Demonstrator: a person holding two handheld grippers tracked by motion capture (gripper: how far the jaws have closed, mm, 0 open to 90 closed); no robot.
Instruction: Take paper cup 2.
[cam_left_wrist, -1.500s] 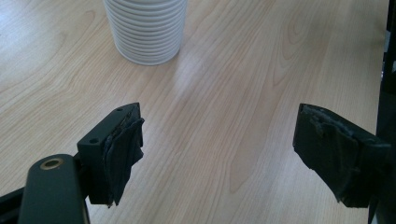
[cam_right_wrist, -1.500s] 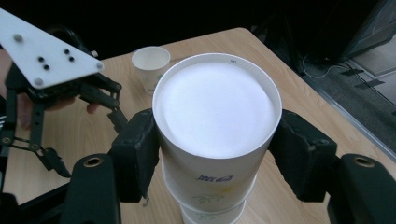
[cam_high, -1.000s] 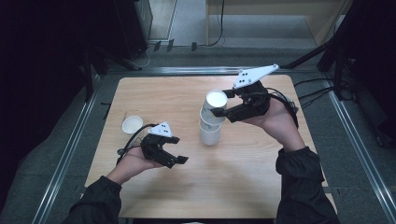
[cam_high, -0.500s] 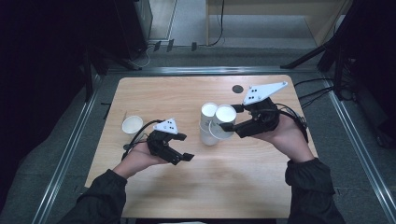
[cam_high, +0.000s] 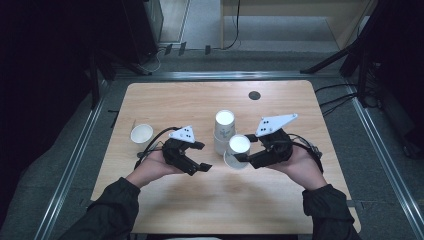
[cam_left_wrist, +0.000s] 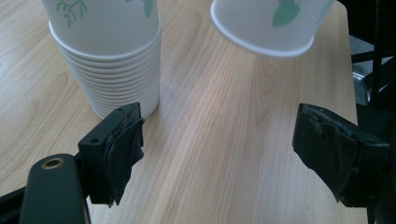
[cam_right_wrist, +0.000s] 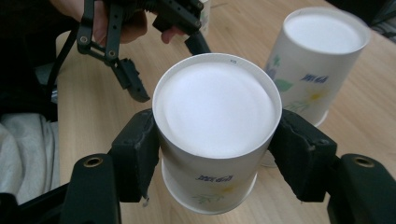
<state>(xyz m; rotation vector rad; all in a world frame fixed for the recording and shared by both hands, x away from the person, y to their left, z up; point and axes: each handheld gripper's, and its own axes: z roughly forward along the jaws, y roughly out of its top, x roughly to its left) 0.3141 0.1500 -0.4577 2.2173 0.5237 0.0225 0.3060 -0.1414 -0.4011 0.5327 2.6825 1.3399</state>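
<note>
At table centre, slightly toward the person's side, the right gripper (cam_high: 243, 157) is clamped on an upside-down paper cup (cam_high: 238, 150), one pad on each side of the cup wall, as the right gripper view confirms (cam_right_wrist: 217, 154).

Print: blue writing on the cup wall (cam_right_wrist: 215, 178), too small and blurred to read; a faint flower motif sits beneath it. The same blue mark and green leaves show on the stack of cups (cam_right_wrist: 322, 65) beside it.

Appearance: white paper, base uppermost, rim downward. In the left gripper view the held cup's rim (cam_left_wrist: 271, 28) hangs tilted, apart from the table (cam_left_wrist: 219, 140).

Stack (cam_high: 224, 131): upside down, many nested rims visible at its foot (cam_left_wrist: 112, 79), standing just behind and to the left of the held cup.

Left gripper (cam_high: 197, 167): jaws apart, nothing between them, aimed at the gap between stack and held cup.

Single cup (cam_high: 142, 134): mouth up, near the table's left edge, well apart from the others.

Room: bare wood in front of both hands and behind the stack; a small dark disc (cam_high: 254, 95) lies near the far edge.
</note>
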